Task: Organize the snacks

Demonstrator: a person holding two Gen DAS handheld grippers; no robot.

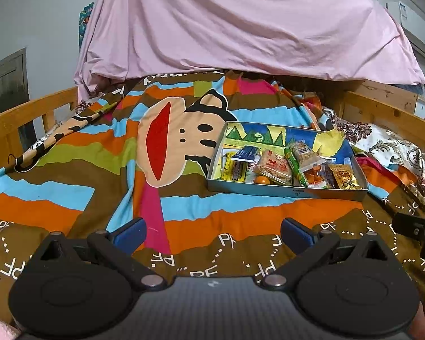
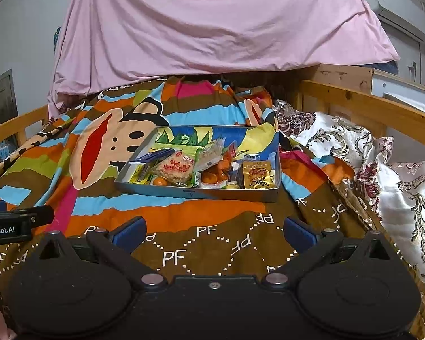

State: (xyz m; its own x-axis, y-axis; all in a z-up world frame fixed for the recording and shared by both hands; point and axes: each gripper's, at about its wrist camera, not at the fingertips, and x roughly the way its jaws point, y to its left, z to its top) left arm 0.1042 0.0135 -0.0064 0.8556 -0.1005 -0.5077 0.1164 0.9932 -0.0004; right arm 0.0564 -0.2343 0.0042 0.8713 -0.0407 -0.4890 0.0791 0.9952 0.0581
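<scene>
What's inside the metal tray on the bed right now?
The tray holds a rice cracker pack, gold packet, small orange and blue packet. Anything beneath the pile is hidden.

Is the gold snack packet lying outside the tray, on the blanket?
No, the gold packet lies inside the tray, in its near right corner, with the other snacks.

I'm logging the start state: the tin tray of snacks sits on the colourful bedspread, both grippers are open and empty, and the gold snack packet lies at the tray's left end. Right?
Not quite. The gold snack packet lies at the right end of the tin tray, as the right wrist view shows. The rest holds: the tray sits on the bedspread, and the left gripper and right gripper are open and empty.
</scene>
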